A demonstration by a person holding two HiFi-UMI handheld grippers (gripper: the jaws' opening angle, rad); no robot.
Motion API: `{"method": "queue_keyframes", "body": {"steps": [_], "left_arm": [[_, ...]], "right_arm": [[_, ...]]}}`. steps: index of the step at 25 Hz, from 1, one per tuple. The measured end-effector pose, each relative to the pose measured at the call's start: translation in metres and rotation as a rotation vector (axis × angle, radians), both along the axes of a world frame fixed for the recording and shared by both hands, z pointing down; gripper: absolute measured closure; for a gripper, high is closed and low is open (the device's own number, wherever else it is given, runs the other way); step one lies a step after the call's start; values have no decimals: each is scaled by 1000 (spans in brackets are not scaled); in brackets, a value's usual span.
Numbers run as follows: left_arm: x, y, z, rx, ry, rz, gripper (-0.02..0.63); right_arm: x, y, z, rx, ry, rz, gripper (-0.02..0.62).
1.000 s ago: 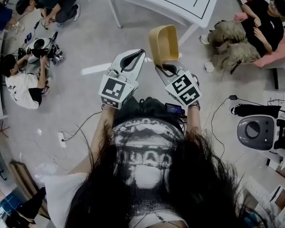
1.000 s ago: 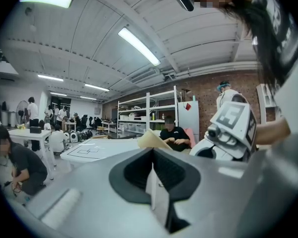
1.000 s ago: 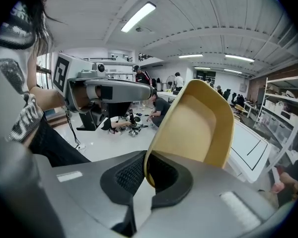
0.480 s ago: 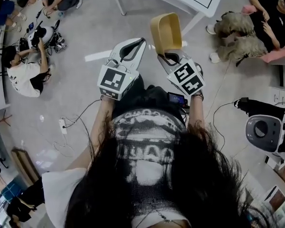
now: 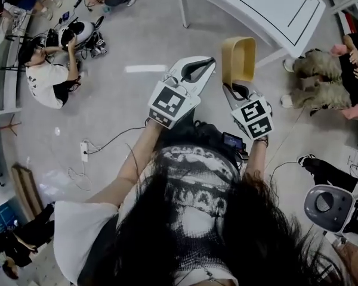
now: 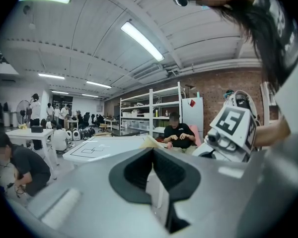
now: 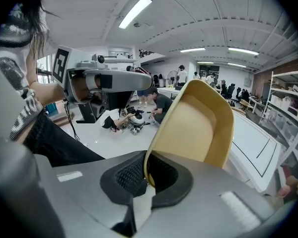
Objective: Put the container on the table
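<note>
Tan container: carried in the air at the upper centre-right of the head view, tilted, and resting on nothing.
Right gripper: jaws pinch the near wall of the container. In the right gripper view the wall edge runs down between the pads.
Left gripper: jaws pressed together with nothing between them. It sits just left of the right gripper, apart from the container.
Change over the last second: the white table has come further into the upper right of the head view, so more of its top and marked outline now shows. The seated people have shifted toward the upper left corner. The grip on the container is unchanged.
Meaning for the task: judged to be the approach phase. The carrier is closing on the table, and the container is not yet set down.
Container relative to gripper: it projects forward and upward from the right jaws, held by its near end. Its far end lies just below the table's near edge in the picture.
Table in right gripper view: at the right of the frame, beyond the container.
</note>
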State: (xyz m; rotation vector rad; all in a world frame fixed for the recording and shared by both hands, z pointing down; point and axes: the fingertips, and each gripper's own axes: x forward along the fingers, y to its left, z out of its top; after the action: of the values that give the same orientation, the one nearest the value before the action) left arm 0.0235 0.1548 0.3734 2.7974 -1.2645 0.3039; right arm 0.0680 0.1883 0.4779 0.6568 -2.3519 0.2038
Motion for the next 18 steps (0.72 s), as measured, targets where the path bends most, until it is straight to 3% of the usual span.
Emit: {"method": "queue_keyframes", "body": {"steps": [9, 18], "left_arm": [[-89, -136, 2, -3, -24, 10, 606], [-153, -263, -16, 19, -18, 92, 606]], "right_arm": [[-86, -131, 11, -57, 0, -21, 580], [-151, -257, -1, -70, 16, 49, 580]]}}
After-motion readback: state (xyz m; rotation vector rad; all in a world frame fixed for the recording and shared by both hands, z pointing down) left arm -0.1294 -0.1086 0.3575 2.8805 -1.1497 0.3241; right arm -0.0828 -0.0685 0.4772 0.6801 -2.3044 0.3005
